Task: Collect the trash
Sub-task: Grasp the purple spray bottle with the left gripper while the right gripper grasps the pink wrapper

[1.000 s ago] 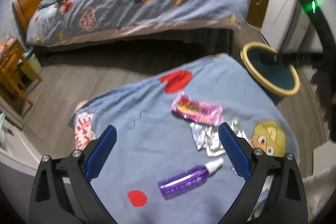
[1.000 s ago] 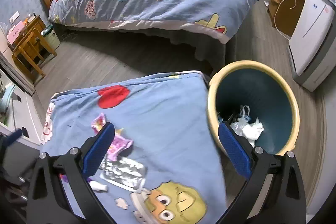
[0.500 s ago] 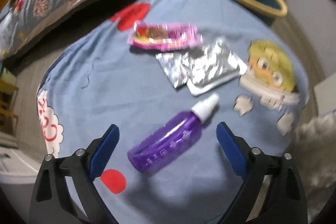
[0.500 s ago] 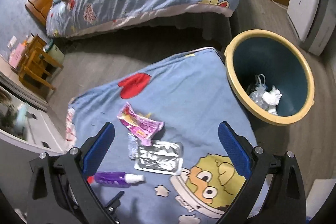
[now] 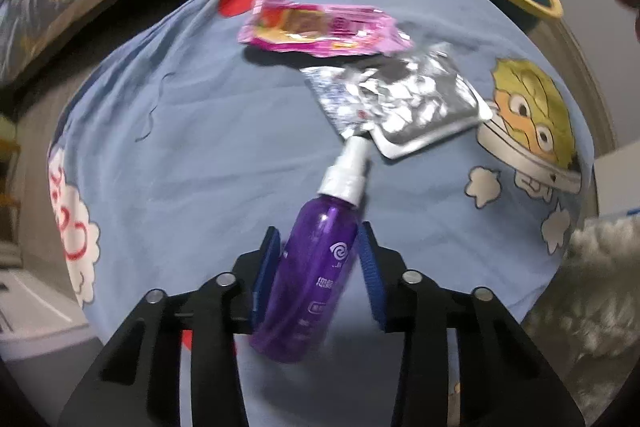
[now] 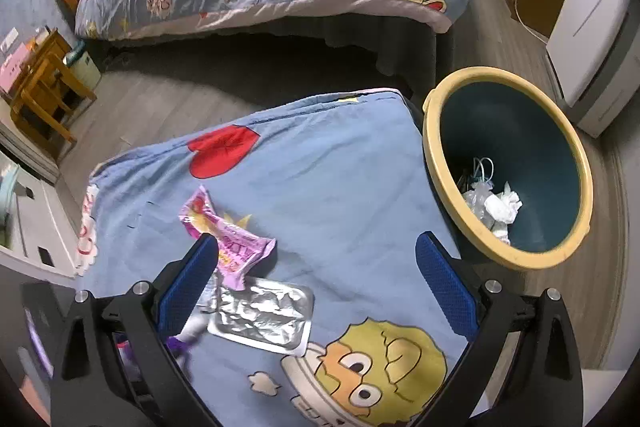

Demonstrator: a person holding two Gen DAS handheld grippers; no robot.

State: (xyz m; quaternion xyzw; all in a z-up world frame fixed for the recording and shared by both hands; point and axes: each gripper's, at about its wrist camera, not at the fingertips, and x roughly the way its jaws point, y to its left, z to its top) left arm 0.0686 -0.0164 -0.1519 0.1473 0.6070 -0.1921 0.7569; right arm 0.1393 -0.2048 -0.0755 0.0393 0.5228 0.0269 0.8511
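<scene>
One purple spray bottle [image 5: 316, 267], one pink wrapper [image 5: 320, 31], two silver foil packs [image 5: 416, 103], and one bin [image 6: 508, 171].

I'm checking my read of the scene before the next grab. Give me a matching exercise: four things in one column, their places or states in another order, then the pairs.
Things:
1. bottle
2. pink wrapper
3. foil packs
4. bin

Places or states:
A. on the floor beside the cloth, crumpled white trash inside
B. between the left gripper jaws
C. flat on the cloth, next to the cartoon face
D. on the cloth near the red heart

Pairs: 1-B, 2-D, 3-C, 4-A
</scene>
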